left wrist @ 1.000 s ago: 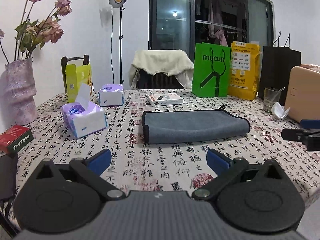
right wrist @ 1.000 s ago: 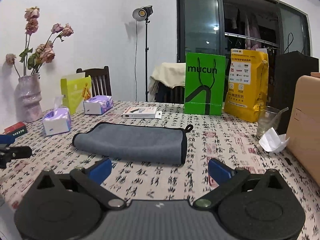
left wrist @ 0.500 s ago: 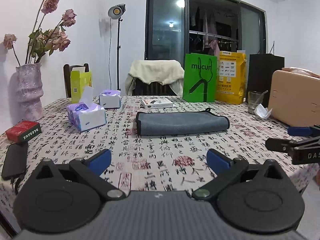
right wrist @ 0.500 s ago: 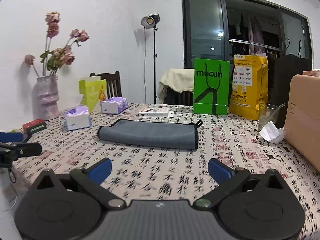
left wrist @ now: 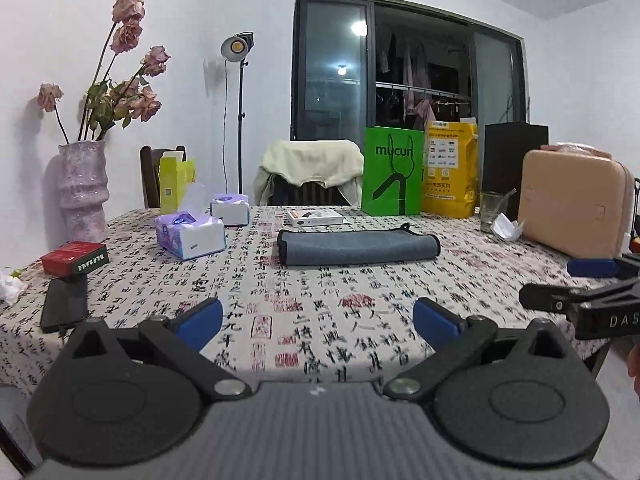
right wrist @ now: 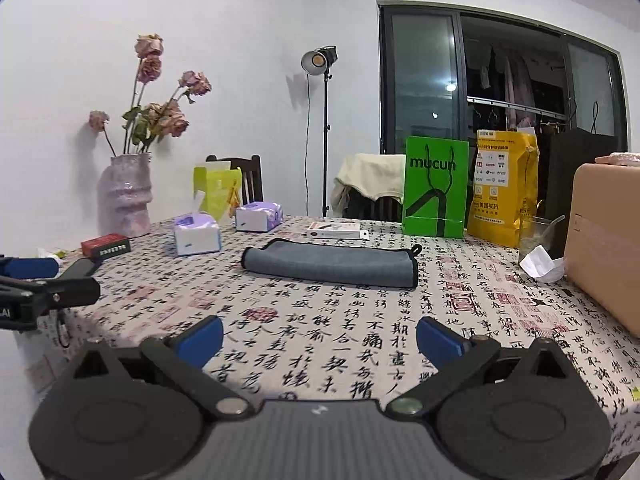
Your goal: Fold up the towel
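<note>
A grey towel [left wrist: 358, 247] with dark edging lies folded into a long flat band in the middle of the table; it also shows in the right wrist view [right wrist: 332, 263]. My left gripper [left wrist: 318, 320] is open and empty, well back from the towel near the table's front edge. My right gripper [right wrist: 319, 338] is open and empty, also well short of the towel. The right gripper's fingers [left wrist: 560, 300] show at the right edge of the left wrist view. The left gripper's fingers [right wrist: 52, 294] show at the left edge of the right wrist view.
The patterned tablecloth [left wrist: 320, 312] carries two tissue packs [left wrist: 190, 234], a red box [left wrist: 74, 258], a black phone [left wrist: 64, 304], a vase of flowers [left wrist: 82, 192], a white box [left wrist: 316, 217], green [left wrist: 392, 172] and yellow [left wrist: 450, 174] bags, a glass [left wrist: 492, 206] and a beige case [left wrist: 576, 200].
Both grippers have pulled back and up from the towel toward the table's front edge, so the towel looks smaller and farther. Both stayed open. The towel has not moved.
</note>
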{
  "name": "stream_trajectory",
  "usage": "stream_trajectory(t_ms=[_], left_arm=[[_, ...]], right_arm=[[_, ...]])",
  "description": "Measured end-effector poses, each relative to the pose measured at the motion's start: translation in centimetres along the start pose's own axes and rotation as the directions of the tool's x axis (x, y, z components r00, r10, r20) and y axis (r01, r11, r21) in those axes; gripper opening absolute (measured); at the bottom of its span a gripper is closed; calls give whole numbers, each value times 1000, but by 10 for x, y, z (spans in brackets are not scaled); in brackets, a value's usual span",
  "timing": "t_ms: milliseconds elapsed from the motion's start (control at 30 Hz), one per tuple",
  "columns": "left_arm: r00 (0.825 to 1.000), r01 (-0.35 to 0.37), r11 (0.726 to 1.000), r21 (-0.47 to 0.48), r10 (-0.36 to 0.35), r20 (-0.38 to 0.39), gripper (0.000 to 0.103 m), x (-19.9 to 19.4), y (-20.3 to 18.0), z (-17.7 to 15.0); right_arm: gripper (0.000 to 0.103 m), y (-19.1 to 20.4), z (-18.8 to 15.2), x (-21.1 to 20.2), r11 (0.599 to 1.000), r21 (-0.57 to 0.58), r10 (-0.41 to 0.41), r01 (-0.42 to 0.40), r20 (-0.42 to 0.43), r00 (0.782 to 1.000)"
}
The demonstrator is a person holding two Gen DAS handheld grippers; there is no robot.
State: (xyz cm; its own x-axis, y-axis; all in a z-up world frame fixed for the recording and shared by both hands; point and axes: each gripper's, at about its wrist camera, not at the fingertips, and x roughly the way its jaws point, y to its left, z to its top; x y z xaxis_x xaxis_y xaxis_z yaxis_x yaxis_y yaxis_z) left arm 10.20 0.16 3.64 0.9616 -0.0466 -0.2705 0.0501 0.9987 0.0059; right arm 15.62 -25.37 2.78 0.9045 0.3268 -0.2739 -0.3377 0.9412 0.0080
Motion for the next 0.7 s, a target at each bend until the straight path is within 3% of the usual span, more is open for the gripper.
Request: stream_trajectory(t_ms=[167, 300, 467, 700], left_arm=[[997, -54, 997, 54, 52, 52, 103, -24, -9, -13], [998, -22, 996, 83, 16, 68, 103, -40, -11, -21], [998, -13, 999, 44, 10, 67, 103, -57, -6, -31], [999, -14, 1000, -3, 14, 37, 103, -79, 6, -52]], right_arm=[[103, 10, -13, -23, 1000, 8, -5, 5, 3, 1000], [103, 17, -32, -41, 1000, 21, 7, -7, 2, 1000], [103, 25, -51, -63, 999, 36, 9, -9, 2, 1000], [103, 39, -68, -100, 998, 64, -9, 4, 77, 997]])
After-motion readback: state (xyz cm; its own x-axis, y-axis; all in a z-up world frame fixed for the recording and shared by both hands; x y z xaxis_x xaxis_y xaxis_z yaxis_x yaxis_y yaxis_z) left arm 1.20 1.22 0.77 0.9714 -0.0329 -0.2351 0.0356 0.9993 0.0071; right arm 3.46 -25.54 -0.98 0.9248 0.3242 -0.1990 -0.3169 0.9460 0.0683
